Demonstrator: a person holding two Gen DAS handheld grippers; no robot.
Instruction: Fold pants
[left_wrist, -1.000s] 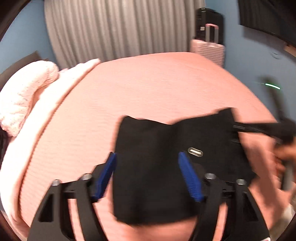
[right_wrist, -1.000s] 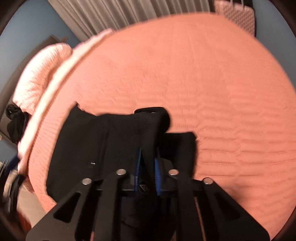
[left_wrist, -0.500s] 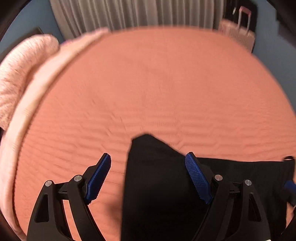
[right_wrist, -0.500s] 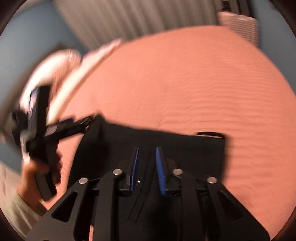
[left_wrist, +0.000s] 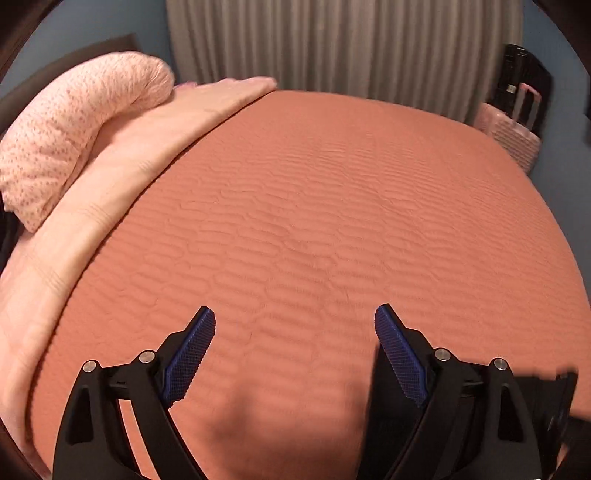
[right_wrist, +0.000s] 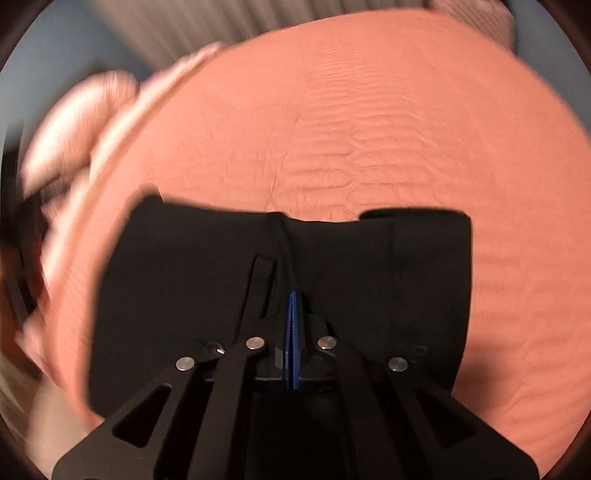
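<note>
- While two grippers are in view, only one garment shows: a single pair of black pants (right_wrist: 229, 295), lying on the near part of the orange bedspread (right_wrist: 369, 129).
- One left gripper (left_wrist: 295, 354) hangs over bare bedspread (left_wrist: 314, 221), its two blue-padded jaws spread wide with nothing between them.
- One right gripper (right_wrist: 293, 332) has its two blue pads pressed together, pinching a ridge of the pants' fabric near the middle of the garment.
- From the left wrist view, only a dark sliver of the pants (left_wrist: 546, 391) shows at the near right edge, beside the gripper's right finger.
- One fluffy pink blanket (left_wrist: 74, 133) lies bunched at the far left, resting on one pale pink sheet (left_wrist: 122, 177) that runs along the bed's left side.
- One grey curtain (left_wrist: 332, 44) hangs behind the bed.
- Two suitcases stand at the far right: one pink suitcase (left_wrist: 509, 133) and one black suitcase (left_wrist: 524, 70) behind it; what they hold cannot be told.
</note>
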